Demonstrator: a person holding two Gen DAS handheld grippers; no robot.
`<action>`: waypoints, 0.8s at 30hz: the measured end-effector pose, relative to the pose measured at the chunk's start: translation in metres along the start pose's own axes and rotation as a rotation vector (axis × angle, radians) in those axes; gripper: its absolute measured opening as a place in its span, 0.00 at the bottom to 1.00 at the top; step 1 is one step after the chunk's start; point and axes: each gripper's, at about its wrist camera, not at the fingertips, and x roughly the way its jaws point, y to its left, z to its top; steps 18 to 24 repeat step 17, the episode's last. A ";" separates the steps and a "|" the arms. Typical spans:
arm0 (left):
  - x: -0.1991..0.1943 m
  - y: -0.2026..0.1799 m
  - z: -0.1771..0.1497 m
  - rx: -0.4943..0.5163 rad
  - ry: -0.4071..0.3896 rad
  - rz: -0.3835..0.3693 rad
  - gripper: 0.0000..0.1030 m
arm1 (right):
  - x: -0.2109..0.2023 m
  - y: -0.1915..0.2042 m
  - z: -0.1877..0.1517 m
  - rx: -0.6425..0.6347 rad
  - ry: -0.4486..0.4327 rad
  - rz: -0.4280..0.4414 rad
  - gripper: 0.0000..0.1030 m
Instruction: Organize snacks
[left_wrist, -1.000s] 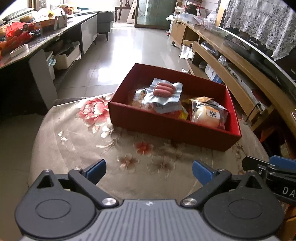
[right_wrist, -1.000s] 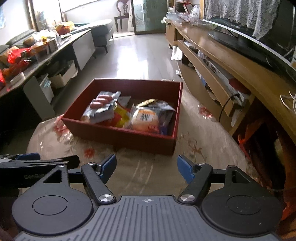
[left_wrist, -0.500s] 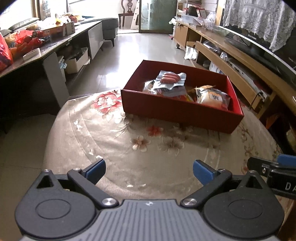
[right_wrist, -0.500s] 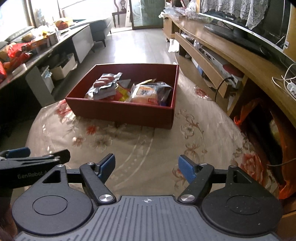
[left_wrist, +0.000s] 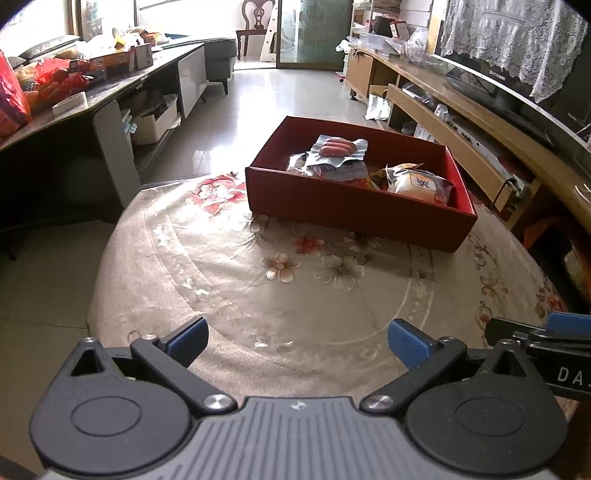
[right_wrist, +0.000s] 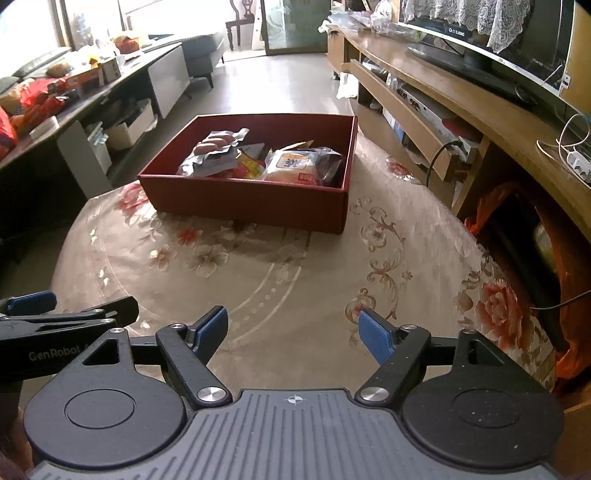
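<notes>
A red cardboard box (left_wrist: 354, 212) (right_wrist: 243, 199) stands at the far side of a round table with a floral cloth (left_wrist: 258, 295) (right_wrist: 295, 266). Inside lie a silver sausage pack (left_wrist: 338, 149) (right_wrist: 214, 146), a wrapped bun (left_wrist: 419, 184) (right_wrist: 295, 166) and other packets. My left gripper (left_wrist: 297, 338) hangs open over the near part of the cloth, nothing between its blue pads. My right gripper (right_wrist: 293, 328) is beside it, its jaws opening, with nothing between them. Each gripper shows at the edge of the other's view.
A long dark sideboard (left_wrist: 92, 96) with red bags and boxes runs along the left. A wooden TV bench (right_wrist: 461, 92) with a screen and cables runs along the right. Tiled floor (left_wrist: 266, 99) lies beyond the table. An orange bag (right_wrist: 491, 206) sits by the table's right edge.
Both grippers have drawn back from the red box, which now looks smaller and farther, with more cloth in view. The right jaws stand slightly wider.
</notes>
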 end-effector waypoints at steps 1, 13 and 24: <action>-0.001 0.000 -0.001 0.005 -0.001 -0.001 1.00 | 0.000 0.001 -0.002 -0.001 0.001 -0.001 0.81; -0.009 -0.001 -0.009 0.026 -0.017 0.014 1.00 | -0.003 0.006 -0.009 -0.005 0.007 0.003 0.82; -0.010 -0.001 -0.009 0.027 -0.018 0.014 1.00 | -0.005 0.006 -0.011 -0.002 0.006 0.005 0.82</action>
